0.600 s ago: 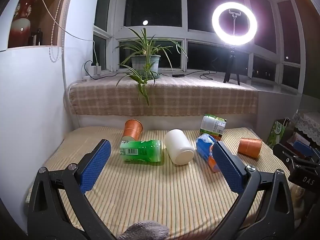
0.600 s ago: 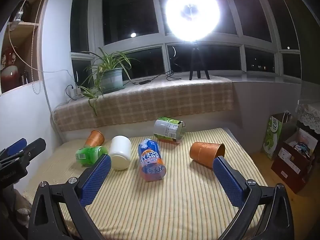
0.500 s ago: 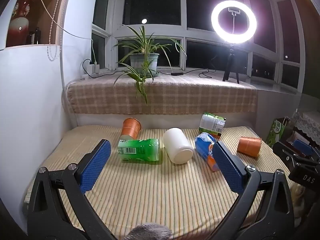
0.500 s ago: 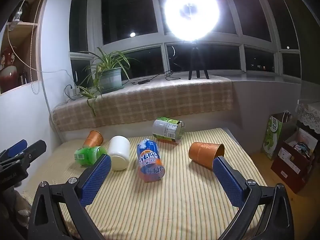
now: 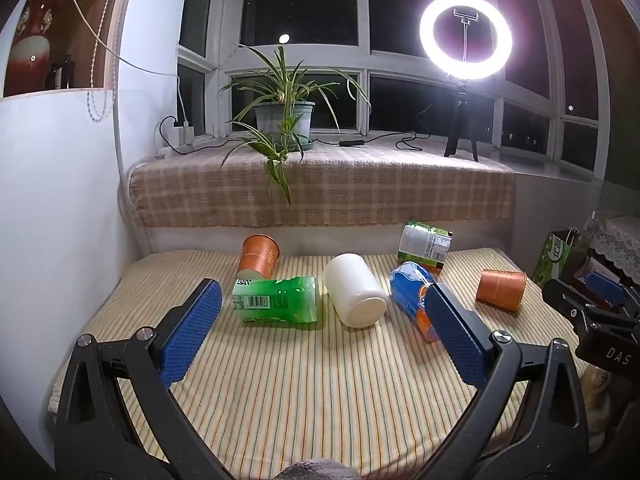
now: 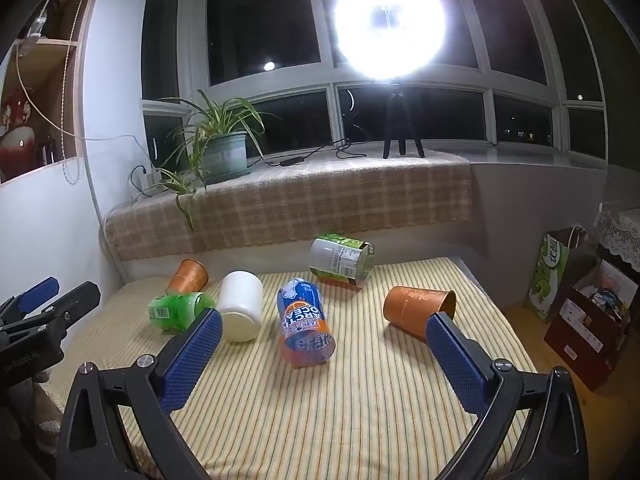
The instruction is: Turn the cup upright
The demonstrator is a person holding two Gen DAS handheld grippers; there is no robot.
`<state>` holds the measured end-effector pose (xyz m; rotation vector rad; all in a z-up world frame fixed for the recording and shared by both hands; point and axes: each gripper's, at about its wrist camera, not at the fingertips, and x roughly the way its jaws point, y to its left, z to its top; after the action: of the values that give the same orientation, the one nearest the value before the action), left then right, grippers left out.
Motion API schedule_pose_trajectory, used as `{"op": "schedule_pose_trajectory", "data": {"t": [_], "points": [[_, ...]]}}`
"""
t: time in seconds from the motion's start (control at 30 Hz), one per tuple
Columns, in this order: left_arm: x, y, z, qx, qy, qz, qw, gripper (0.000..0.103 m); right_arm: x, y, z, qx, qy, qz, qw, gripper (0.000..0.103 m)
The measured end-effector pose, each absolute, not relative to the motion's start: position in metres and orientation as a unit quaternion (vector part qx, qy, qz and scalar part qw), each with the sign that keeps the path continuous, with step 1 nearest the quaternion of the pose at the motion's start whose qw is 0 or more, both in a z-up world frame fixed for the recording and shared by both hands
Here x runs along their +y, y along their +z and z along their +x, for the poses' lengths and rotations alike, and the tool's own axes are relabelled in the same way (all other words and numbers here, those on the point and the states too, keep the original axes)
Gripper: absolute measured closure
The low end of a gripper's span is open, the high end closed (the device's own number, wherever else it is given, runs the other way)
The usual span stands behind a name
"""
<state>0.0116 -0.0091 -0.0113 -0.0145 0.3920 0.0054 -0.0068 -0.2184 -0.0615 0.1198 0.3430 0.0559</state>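
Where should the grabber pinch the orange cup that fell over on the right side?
Pinch the orange cup across its round wall, near the middle, coming from above with the open right gripper. It lies on its side, mouth pointing right, so both curved sides are bare.

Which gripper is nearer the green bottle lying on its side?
Left. The left gripper is open just short of the green bottle, which lies near its left finger. The right gripper is open farther right, the bottle off its left side.
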Motion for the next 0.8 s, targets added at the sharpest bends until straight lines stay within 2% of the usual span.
{"op": "schedule_pose_trajectory", "data": {"t": [0.8], "points": [[-0.0052, -0.0117, 0.0162, 0.192, 0.001, -0.014, 0.981, 0.0, -0.2132, -0.0602, -0.007, 0.174, 0.034, 0.055, 0.983, 0.0]]}}
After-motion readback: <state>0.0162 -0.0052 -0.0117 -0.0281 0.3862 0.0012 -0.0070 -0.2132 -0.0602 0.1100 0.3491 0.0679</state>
